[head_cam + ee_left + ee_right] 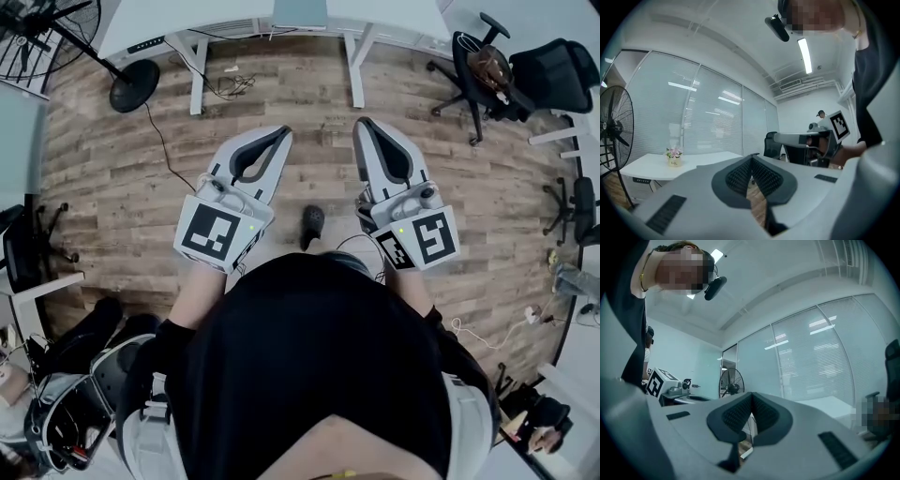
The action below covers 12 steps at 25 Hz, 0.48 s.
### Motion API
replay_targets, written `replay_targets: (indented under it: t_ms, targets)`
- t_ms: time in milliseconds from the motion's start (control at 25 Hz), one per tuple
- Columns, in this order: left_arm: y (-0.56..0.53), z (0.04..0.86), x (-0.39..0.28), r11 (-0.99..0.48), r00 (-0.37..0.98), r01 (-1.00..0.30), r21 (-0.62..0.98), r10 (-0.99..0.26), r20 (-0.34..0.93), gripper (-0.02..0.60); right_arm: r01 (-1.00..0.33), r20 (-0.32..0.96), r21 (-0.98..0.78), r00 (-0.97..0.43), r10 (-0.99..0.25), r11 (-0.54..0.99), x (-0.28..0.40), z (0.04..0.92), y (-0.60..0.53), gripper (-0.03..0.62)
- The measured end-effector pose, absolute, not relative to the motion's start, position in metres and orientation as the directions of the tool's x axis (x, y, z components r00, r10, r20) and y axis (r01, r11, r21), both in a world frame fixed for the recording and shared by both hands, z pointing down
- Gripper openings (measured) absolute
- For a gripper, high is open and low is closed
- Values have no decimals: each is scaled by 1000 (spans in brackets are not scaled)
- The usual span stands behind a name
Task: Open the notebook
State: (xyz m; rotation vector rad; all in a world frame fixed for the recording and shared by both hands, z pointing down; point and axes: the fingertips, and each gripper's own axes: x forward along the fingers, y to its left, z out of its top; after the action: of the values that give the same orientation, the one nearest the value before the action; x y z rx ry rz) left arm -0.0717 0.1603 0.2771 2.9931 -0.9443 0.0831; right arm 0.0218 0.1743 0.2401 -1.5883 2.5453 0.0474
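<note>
No notebook shows in any view. In the head view my left gripper (283, 132) and right gripper (362, 123) are held side by side in front of the person's body, pointing out over the wooden floor (309, 103). Each has its two jaws pressed together with nothing between them. The left gripper view shows its ribbed pads (740, 176) meeting along one line, and the right gripper's marker cube (839, 124) to the side. In the right gripper view the dark pads (765, 414) also touch, and the left gripper's cube (658, 382) sits at the left.
White desks (225, 21) stand ahead, with a floor fan (58, 36) to the left and black office chairs (489, 67) to the right. A shoe (312, 221) shows between the grippers. A small flower pot (673, 157) sits on a desk. Cables lie under the desks (230, 86).
</note>
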Motion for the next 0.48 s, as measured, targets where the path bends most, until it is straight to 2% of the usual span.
replay_targets:
  t_ms: [160, 480]
  targets:
    - [145, 280, -58, -812, 807, -583, -21, -582, 99, 12, -888, -136, -53, -446, -885, 456, 36, 240, 156, 5]
    - [114, 279, -33, -790, 787, -612, -27, -612, 78, 12, -875, -136, -52, -471, -872, 481, 62, 243, 125, 4]
